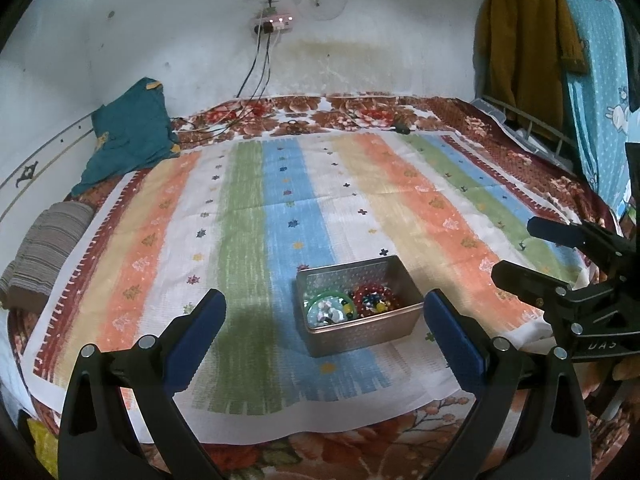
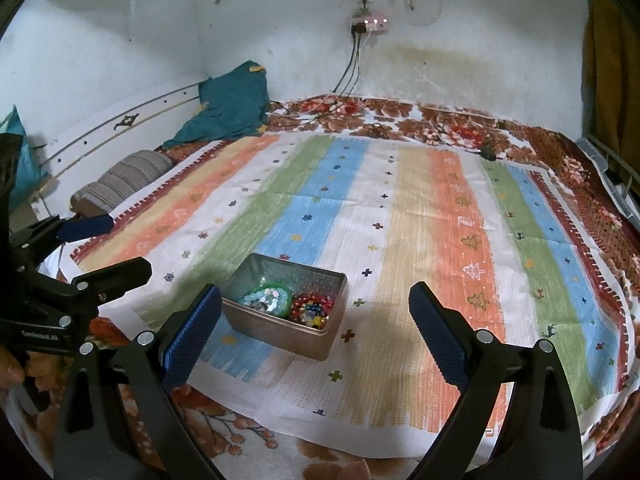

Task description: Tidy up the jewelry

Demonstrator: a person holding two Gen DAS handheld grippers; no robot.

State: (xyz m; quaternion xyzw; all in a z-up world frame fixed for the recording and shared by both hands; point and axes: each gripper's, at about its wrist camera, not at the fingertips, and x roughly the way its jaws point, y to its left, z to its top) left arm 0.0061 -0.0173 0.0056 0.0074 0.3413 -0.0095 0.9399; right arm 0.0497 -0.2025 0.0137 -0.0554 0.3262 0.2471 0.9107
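Observation:
A small metal box [image 1: 362, 334] stands on the striped cloth [image 1: 248, 220] near its front edge; it also shows in the right wrist view [image 2: 280, 332]. Inside lie a green bangle [image 1: 318, 300] with pale beads and a red bead bracelet [image 1: 376, 298], seen too in the right wrist view: green bangle [image 2: 286, 294], red bracelet [image 2: 314, 308]. My left gripper [image 1: 324, 330] is open and empty, its jaws either side of the box, held back from it. My right gripper [image 2: 316, 324] is open and empty, to the right of the box. Each gripper shows in the other's view [image 1: 532, 250] [image 2: 108, 240].
The striped cloth lies on a floral bedspread [image 1: 360, 114]. A teal cloth [image 1: 128, 136] and a striped pillow [image 1: 44, 252] sit at the left by the wall. Cables [image 1: 256, 68] hang from a wall socket. Clothes [image 1: 524, 40] hang at the right.

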